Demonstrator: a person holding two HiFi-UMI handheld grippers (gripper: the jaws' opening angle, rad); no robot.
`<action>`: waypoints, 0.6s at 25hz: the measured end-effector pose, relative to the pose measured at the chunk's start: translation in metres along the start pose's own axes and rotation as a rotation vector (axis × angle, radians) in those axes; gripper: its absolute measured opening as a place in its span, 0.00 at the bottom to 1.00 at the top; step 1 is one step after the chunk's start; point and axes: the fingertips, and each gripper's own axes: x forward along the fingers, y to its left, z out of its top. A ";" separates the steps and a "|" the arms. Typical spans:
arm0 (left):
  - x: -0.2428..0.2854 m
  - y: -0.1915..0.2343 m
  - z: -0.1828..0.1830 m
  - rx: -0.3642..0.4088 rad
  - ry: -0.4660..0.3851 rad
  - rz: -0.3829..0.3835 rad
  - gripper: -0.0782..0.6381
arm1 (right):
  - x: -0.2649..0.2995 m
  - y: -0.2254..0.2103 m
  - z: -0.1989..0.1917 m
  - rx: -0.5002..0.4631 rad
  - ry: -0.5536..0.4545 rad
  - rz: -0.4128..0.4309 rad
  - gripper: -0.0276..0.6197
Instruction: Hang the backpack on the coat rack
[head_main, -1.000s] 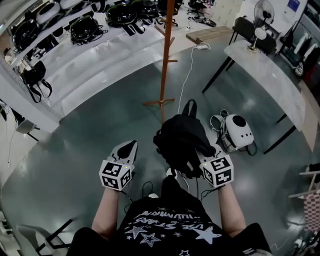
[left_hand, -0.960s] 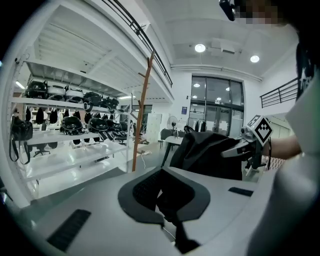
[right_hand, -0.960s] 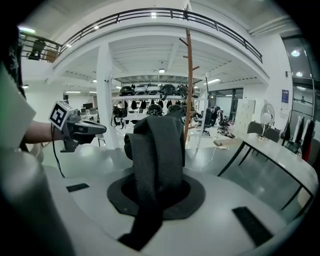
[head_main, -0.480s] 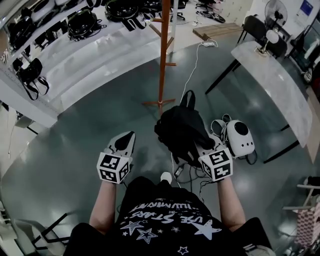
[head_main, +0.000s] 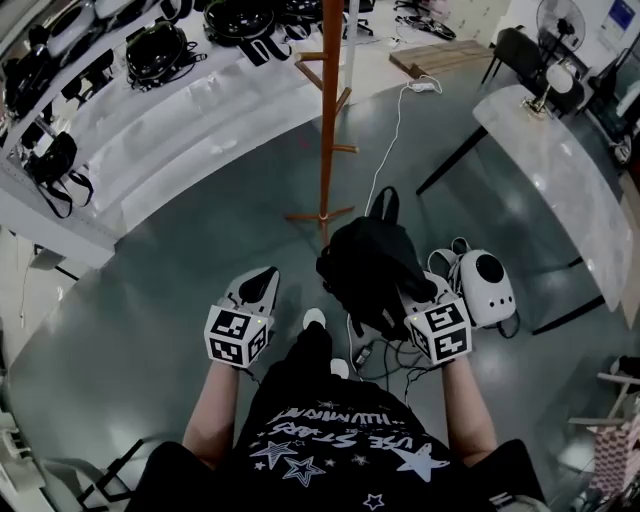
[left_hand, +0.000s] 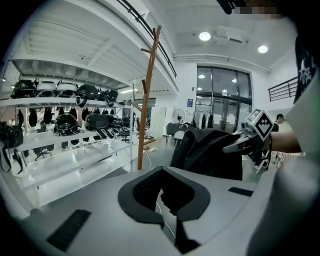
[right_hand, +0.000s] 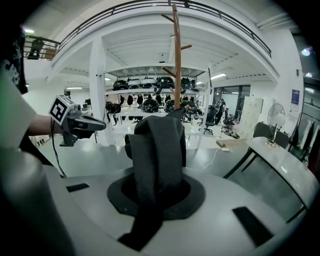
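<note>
Up close, hand-held gripper (right_hand: 156, 196) pinches backpack strap (right_hand: 155, 145).

The left forearm (head_main: 215, 410) and the right forearm (head_main: 462, 410) are being held out forward, side by side. The left hand-held gripper (head_main: 262, 282) is being held shut on nothing and tilted slightly down. The right hand-held gripper (head_main: 416, 300) is being clamped on the strap (right_hand: 155, 150) of the backpack (head_main: 370, 262) and tilted down more steeply.

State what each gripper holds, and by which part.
The right gripper is shut on the backpack, gripping a broad strap that runs between its jaws. The left gripper is shut and holds nothing.
</note>
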 end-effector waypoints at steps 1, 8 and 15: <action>0.014 0.007 0.004 0.004 0.005 -0.011 0.13 | 0.010 -0.004 0.004 0.001 0.008 0.002 0.13; 0.108 0.048 0.041 0.033 0.012 -0.109 0.13 | 0.079 -0.029 0.031 -0.026 0.053 0.038 0.13; 0.170 0.069 0.062 0.070 0.019 -0.179 0.13 | 0.129 -0.061 0.036 -0.061 0.062 0.023 0.13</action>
